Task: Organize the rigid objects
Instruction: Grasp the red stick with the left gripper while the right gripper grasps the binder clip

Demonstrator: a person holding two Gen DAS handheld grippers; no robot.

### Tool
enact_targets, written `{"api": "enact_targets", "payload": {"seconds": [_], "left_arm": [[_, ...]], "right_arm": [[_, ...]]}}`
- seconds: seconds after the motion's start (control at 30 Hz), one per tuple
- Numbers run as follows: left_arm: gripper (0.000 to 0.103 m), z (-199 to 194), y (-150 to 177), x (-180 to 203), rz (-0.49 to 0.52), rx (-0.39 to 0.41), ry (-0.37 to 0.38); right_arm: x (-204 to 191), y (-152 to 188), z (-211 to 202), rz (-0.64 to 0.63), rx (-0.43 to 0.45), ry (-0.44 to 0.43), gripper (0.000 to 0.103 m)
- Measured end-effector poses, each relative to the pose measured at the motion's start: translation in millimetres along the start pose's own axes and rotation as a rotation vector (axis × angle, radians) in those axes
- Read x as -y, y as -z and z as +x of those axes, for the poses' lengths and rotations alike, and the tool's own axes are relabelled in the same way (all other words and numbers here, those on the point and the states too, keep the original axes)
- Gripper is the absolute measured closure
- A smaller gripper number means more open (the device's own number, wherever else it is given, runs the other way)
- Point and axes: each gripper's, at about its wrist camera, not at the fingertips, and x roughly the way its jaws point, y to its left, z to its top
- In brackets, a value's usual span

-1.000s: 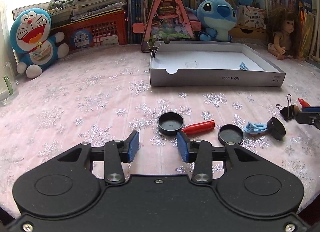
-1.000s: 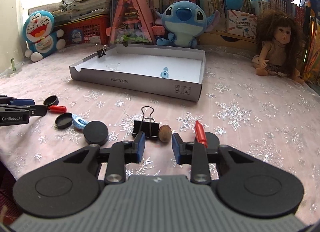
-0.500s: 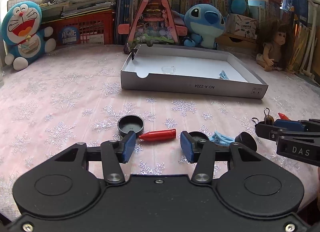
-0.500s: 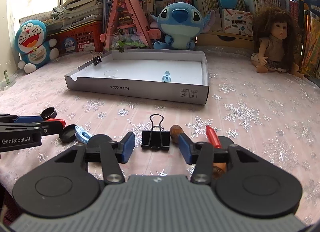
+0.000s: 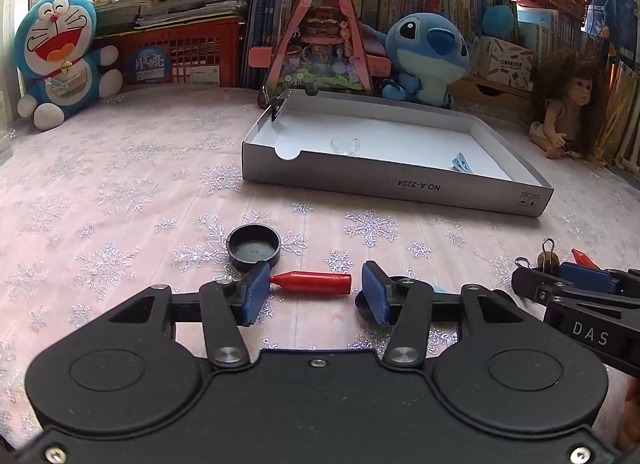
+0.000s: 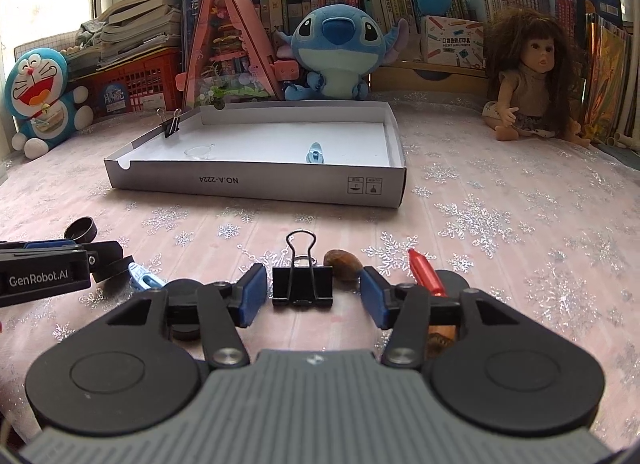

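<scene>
My left gripper [image 5: 314,292] is open low over the tablecloth, its blue pads either side of a red bullet-shaped piece [image 5: 312,282] lying crosswise. A black cap [image 5: 253,246] sits just beyond the left pad. My right gripper [image 6: 314,294] is open around a black binder clip [image 6: 302,284] standing on the cloth. A brown nut [image 6: 342,261] and a second red piece [image 6: 426,276] lie by its right finger. The white cardboard tray [image 6: 256,184] lies beyond, holding a blue clip [image 6: 316,153], a clear lid [image 6: 199,152] and a binder clip [image 6: 172,126] on its rim.
A light blue clip [image 6: 142,278] and black caps [image 6: 82,228] lie between the two grippers. Plush toys [image 6: 334,52], a doll [image 6: 528,80], books and a red basket [image 5: 180,58] line the back of the table.
Both grippers have moved forward and lower. The red piece now lies between the left pads and the binder clip between the right pads. Both jaws have opened wider.
</scene>
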Motion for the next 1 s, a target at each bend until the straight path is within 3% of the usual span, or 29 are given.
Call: {"api": "enact_targets", "payload": {"seconds": [0.13, 0.2, 0.27, 0.37, 1.0], "left_arm": [[0.06, 0.0, 2.5, 2.2, 0.023, 0.017, 0.004], [0.061, -1.0, 3.3, 3.3, 0.037, 0.024, 0.001], [0.061, -2.6, 4.3, 3.1, 0.036, 0.026, 0.0], [0.061, -3.2, 3.7, 2.2, 0.033, 0.024, 0.001], [0.061, -17.1, -20.4, -7.0, 0.022, 0.075, 0.01]], "right_arm": [[-3.1, 1.5, -0.1, -0.023, 0.008, 0.007, 0.036], [-4.2, 2.1, -1.0, -0.032, 0.014, 0.004, 0.044], [-5.6, 2.3, -2.3, -0.038, 0.02, 0.002, 0.059], [-8.3, 2.1, -3.7, -0.054, 0.025, -0.005, 0.066], [-3.3, -18.3, -18.3, -0.039, 0.085, -0.033, 0.066]]}}
